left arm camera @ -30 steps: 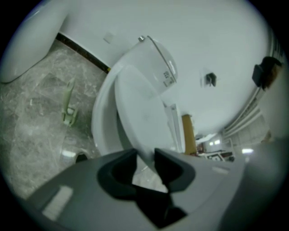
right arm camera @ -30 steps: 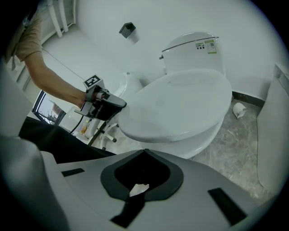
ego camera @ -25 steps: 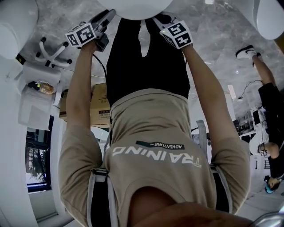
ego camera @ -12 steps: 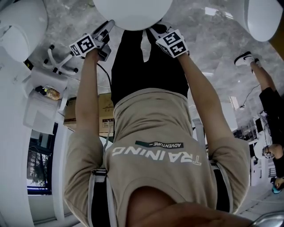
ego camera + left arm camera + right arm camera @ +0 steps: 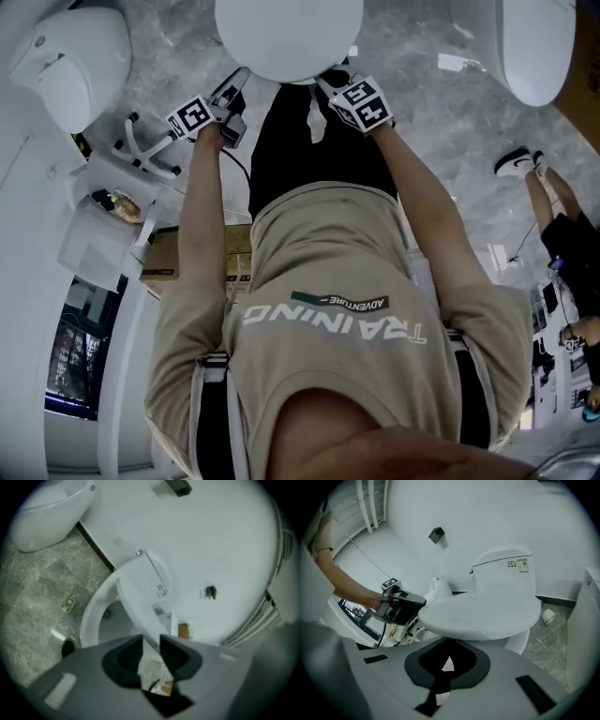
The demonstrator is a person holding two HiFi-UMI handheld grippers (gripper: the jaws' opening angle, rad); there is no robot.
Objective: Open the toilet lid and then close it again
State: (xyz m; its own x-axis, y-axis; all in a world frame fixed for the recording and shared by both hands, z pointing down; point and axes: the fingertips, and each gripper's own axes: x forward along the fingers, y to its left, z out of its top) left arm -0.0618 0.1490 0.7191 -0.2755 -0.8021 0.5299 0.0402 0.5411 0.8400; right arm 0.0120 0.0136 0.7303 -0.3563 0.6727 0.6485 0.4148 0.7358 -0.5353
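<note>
My left gripper (image 5: pixel 151 641) has just been closing its jaws, and they pinch the side rim of the toilet lid (image 5: pixel 140 588), whose edge fills the gap at their tips. My right gripper (image 5: pixel 447 654) has its jaws pressed together with nothing between them. It sits just under the lid's front rim, and I cannot tell whether it touches. The lid is partly raised, clear of the toilet seat (image 5: pixel 91 620) ring below it, and its back end meets the toilet's tank (image 5: pixel 502 569). A white wall (image 5: pixel 487 513) runs behind the toilet. On the marble floor (image 5: pixel 33 588) beside the toilet's base lies a paper roll (image 5: pixel 548 616). A second toilet (image 5: pixel 47 513) stands well apart, off to one side of the toilet.
</note>
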